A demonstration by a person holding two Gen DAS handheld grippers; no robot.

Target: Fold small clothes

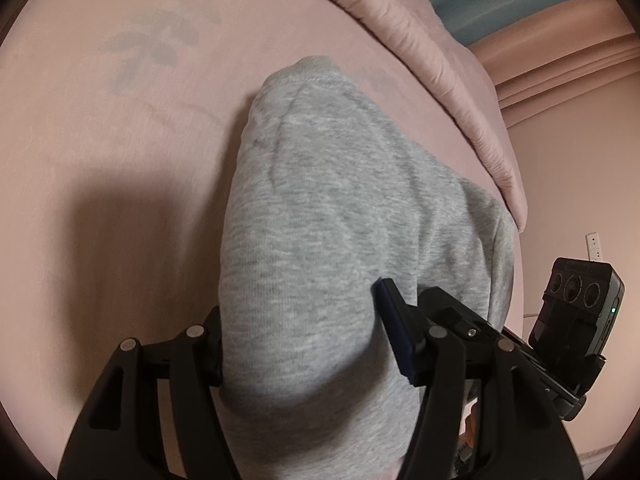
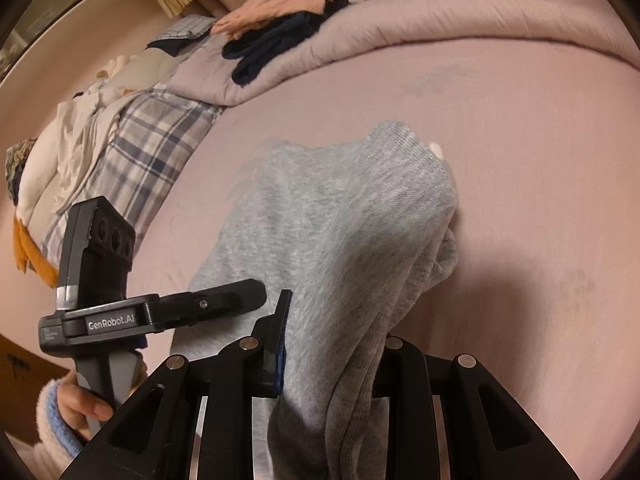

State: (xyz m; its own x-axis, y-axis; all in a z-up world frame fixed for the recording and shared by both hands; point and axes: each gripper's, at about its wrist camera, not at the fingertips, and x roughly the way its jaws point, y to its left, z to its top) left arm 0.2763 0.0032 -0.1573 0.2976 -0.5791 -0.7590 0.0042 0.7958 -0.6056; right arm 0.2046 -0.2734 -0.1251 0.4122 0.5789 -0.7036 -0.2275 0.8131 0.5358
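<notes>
A small grey knit garment (image 1: 320, 220) lies on the pink bed sheet (image 1: 120, 140), its near end lifted. My left gripper (image 1: 300, 320) is shut on the near edge, cloth bunched between its fingers (image 1: 394, 320). My right gripper (image 2: 328, 340) is shut on the other near part of the grey garment (image 2: 340, 220), which drapes from its fingers (image 2: 276, 344) down to the sheet (image 2: 520, 160). The left gripper also shows in the right wrist view (image 2: 192, 308), held by a hand. The right gripper's body shows in the left wrist view (image 1: 576, 312).
A rolled pink quilt (image 2: 420, 20) runs along the far side of the bed. On it lie dark navy clothes (image 2: 276, 44) and a peach garment (image 2: 280, 0). A plaid cloth (image 2: 140, 148) and a heap of white clothes (image 2: 72, 152) lie at the left.
</notes>
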